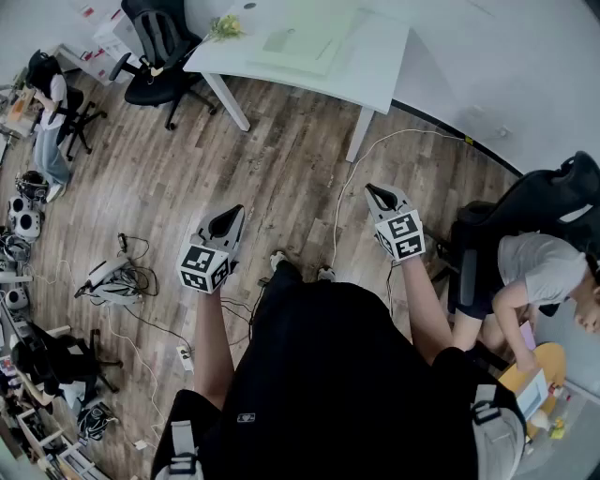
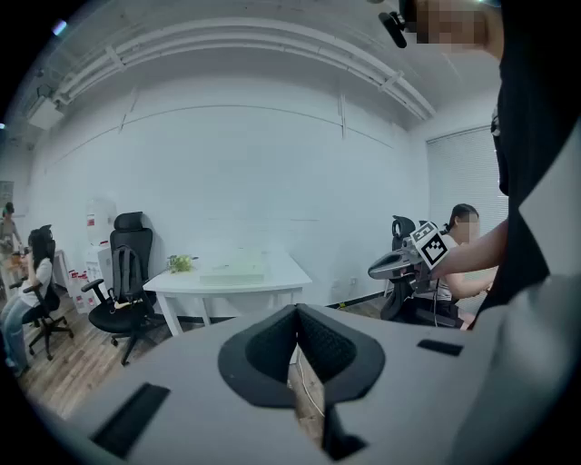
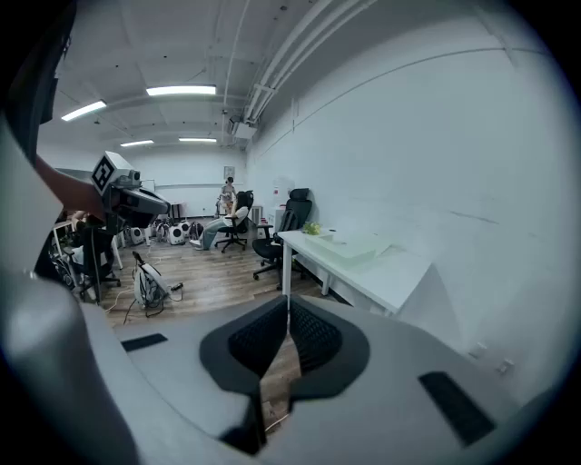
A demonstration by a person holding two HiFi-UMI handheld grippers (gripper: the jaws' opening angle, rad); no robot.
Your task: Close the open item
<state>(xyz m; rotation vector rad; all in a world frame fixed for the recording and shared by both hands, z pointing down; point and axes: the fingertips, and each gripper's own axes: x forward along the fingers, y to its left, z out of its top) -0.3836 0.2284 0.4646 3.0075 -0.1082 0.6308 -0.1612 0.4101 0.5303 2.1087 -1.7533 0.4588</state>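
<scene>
The only likely candidate for the open item was a pale green flat thing (image 1: pixel 302 42) lying on the white table (image 1: pixel 380 70), near a small green plant (image 1: pixel 225 26) at the table's end. From this far off, no view showed whether it was a folder, a case or a lidded box, or where its hinge ran. It lay well apart from both grippers, across a stretch of wooden floor (image 1: pixel 281 159).

The left gripper (image 1: pixel 228 221) and the right gripper (image 1: pixel 379 195) were held out in front of the person, side by side, pointing toward the table. Each had its jaws pressed together with nothing between them.

By my judgement the step in hand was the approach, and none of the closing was yet done. To do it well, the person would walk up clear of the white cable (image 1: pixel 349 183) trailing over the floor and the black office chair (image 1: pixel 159 56) by the table's left end. They would then stop square to the item and find its hinge side first. Closed jaws could serve as a blunt pusher to fold down whatever part stood open. The other gripper could steady the base, so that so light a thing would not slide on the smooth tabletop.
</scene>
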